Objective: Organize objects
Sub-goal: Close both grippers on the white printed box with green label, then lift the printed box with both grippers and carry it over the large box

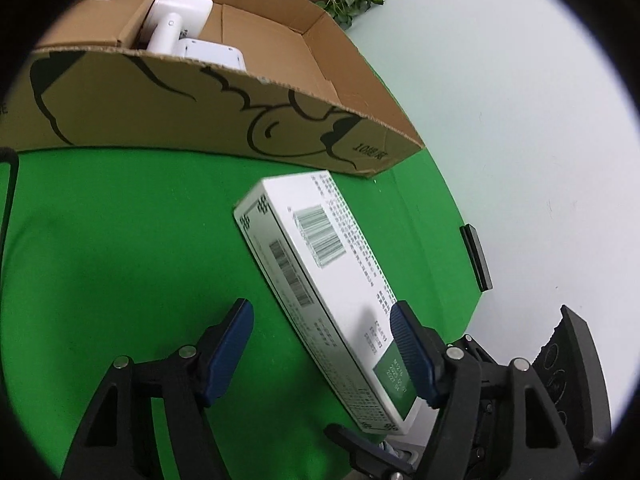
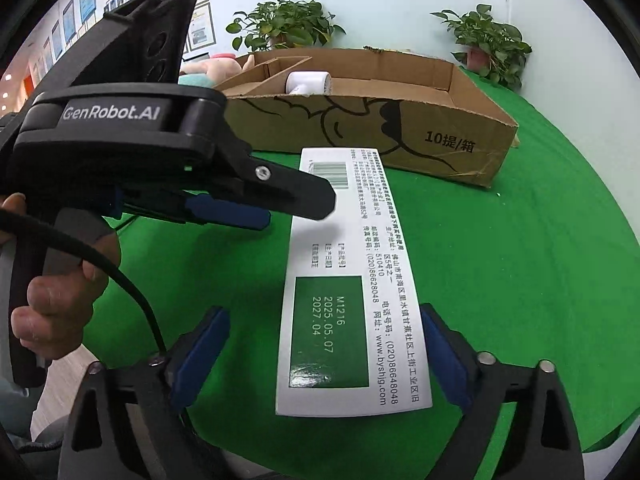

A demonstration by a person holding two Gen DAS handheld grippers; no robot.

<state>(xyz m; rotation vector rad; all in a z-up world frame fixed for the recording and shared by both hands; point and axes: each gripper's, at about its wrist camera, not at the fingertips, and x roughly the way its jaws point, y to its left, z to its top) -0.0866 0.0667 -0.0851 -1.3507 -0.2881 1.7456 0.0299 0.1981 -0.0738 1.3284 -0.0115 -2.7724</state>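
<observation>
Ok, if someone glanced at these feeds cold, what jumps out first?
The long white box with barcode and green date panel lies on the green tablecloth, its near end between the open fingers of the right gripper. The left gripper reaches over it from the left, also open. Behind stands an open cardboard carton holding a white appliance.

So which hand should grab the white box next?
Probably the right gripper: its open fingers already straddle the white box's near end. The left gripper sits skewed across it.
</observation>
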